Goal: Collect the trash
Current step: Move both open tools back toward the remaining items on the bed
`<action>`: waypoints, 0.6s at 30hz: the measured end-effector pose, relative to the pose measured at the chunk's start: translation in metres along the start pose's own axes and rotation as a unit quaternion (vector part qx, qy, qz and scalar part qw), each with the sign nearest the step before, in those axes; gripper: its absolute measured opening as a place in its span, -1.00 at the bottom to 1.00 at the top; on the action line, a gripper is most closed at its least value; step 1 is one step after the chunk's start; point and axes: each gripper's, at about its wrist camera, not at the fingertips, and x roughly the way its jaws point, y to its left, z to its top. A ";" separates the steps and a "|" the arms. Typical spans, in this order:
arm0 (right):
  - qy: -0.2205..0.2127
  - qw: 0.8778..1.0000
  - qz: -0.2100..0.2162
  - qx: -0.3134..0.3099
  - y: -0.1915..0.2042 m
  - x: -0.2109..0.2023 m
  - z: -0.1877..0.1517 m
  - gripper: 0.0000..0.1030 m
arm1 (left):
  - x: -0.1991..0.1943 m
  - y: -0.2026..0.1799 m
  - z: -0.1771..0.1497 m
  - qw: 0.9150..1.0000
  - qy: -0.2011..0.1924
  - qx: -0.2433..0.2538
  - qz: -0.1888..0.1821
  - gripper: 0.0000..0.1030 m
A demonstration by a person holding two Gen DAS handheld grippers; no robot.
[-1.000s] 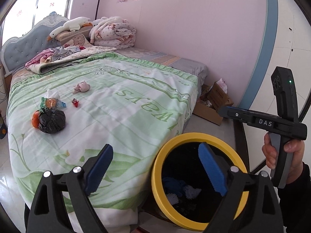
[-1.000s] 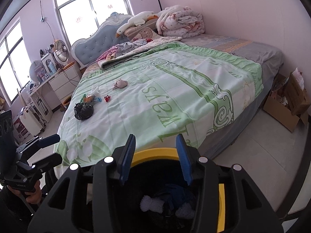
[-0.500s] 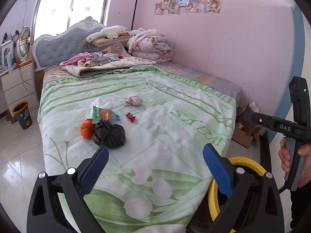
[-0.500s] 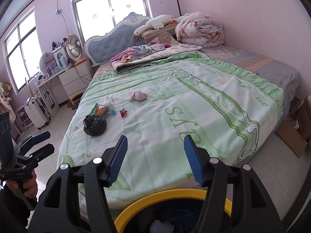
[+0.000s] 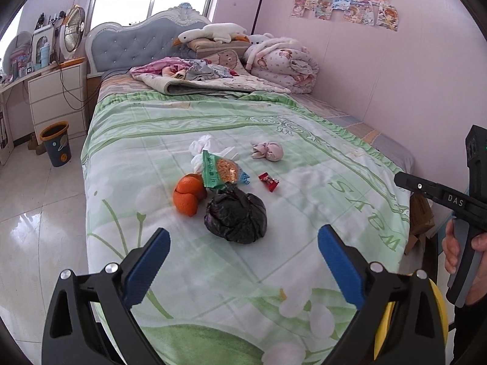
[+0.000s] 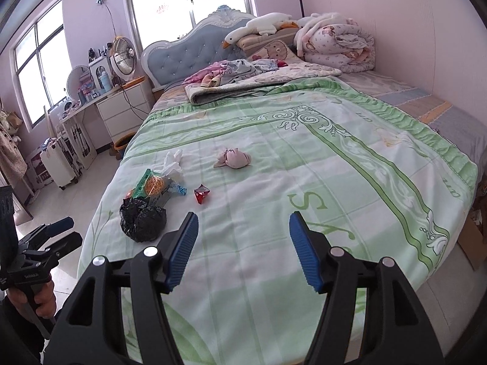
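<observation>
Trash lies on the green bedspread (image 5: 304, 213): a knotted black bag (image 5: 236, 216) (image 6: 142, 219), orange peel (image 5: 188, 194), a green snack packet (image 5: 219, 170) (image 6: 150, 185), a red wrapper (image 5: 268, 181) (image 6: 201, 196), white tissue (image 5: 202, 145) (image 6: 173, 161) and a pink wad (image 5: 269, 151) (image 6: 233, 159). My left gripper (image 5: 242, 269) is open and empty, just short of the black bag. My right gripper (image 6: 243, 251) is open and empty over the bed's near part, right of the bag. A yellow bin rim (image 5: 385, 322) shows at lower right.
A small dark bin (image 5: 56, 143) stands on the floor by white drawers (image 5: 56, 97). Folded quilts and pillows (image 5: 274, 57) lie at the headboard end. A cardboard box (image 6: 473, 240) sits on the floor at the bed's foot. A suitcase (image 6: 62, 164) stands left.
Both grippers have swung up and away from the yellow bin toward the bed. The trash pile is closer and more central in both views. Both stay open.
</observation>
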 end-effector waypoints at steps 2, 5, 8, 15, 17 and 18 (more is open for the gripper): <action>0.008 1.000 0.004 0.000 0.002 0.021 0.007 0.15 | 0.010 0.007 0.000 1.000 0.007 -0.012 0.001 0.82; 0.021 1.000 0.004 -0.007 0.008 0.050 0.015 0.15 | 0.021 0.013 0.001 1.000 0.010 -0.026 -0.001 0.82; 0.031 0.999 0.005 -0.013 0.014 0.079 0.023 0.15 | 0.030 0.013 0.004 1.000 0.012 -0.028 -0.007 0.82; 0.047 0.998 0.003 -0.037 0.025 0.140 0.043 0.15 | 0.046 0.008 0.015 1.000 0.010 -0.022 -0.020 0.81; 0.053 0.998 -0.001 -0.037 0.026 0.159 0.050 0.15 | 0.052 0.006 0.017 1.000 0.011 -0.018 -0.020 0.79; 0.057 0.998 -0.001 -0.037 0.025 0.168 0.054 0.15 | 0.055 0.006 0.018 1.000 0.012 -0.017 -0.022 0.78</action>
